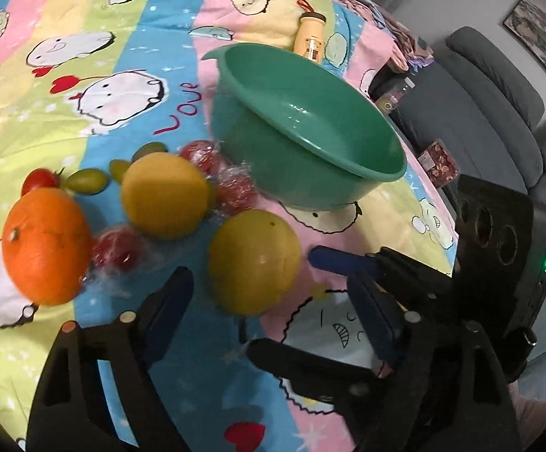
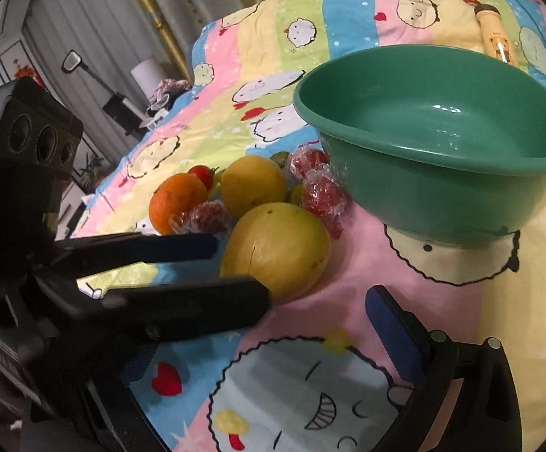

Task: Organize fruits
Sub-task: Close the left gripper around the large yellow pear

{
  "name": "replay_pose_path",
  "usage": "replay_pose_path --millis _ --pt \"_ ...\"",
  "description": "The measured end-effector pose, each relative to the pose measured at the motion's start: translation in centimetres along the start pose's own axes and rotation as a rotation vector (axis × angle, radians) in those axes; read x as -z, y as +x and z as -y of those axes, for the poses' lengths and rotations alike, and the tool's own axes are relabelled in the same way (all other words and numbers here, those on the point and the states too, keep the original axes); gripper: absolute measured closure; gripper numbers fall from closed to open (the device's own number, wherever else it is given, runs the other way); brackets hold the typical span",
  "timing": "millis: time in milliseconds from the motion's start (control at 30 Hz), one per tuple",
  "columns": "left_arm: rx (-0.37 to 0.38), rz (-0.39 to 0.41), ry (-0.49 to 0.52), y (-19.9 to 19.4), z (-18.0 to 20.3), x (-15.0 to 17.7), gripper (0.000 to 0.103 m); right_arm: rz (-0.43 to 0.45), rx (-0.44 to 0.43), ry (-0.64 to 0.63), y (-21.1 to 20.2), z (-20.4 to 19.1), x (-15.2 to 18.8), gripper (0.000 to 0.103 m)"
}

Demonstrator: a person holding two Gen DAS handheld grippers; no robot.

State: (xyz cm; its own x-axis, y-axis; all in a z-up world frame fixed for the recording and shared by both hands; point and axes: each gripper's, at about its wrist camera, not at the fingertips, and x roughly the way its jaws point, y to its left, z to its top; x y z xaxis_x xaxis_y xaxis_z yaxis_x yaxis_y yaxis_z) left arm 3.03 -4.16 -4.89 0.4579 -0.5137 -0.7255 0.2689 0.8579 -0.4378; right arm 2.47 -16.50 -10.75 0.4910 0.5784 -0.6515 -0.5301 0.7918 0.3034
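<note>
A green plastic basin stands empty on the cartoon-print cloth. Beside it lies a pile of fruit: a large yellow fruit nearest me, a second yellow fruit, an orange, several red fruits in cling film, green grapes and a small tomato. My left gripper is open, its fingers on either side of the nearest yellow fruit, just short of it. My right gripper is open and empty, low over the cloth.
A yellow bottle lies behind the basin. The right gripper's body crosses the left wrist view at right; the left gripper crosses the right wrist view. A grey sofa stands past the table edge.
</note>
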Motion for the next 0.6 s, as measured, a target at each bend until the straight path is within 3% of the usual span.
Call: replay_pose_path --millis 133,600 --pt "-0.012 -0.002 0.015 0.7 0.0 -0.6 0.033 0.002 -0.017 -0.002 0.4 0.1 -0.4 0.01" --pt "-0.044 -0.022 -0.009 1.8 -0.6 -1.0 0.045 -0.009 -0.017 0.005 1.7 0.0 -1.2 0.03"
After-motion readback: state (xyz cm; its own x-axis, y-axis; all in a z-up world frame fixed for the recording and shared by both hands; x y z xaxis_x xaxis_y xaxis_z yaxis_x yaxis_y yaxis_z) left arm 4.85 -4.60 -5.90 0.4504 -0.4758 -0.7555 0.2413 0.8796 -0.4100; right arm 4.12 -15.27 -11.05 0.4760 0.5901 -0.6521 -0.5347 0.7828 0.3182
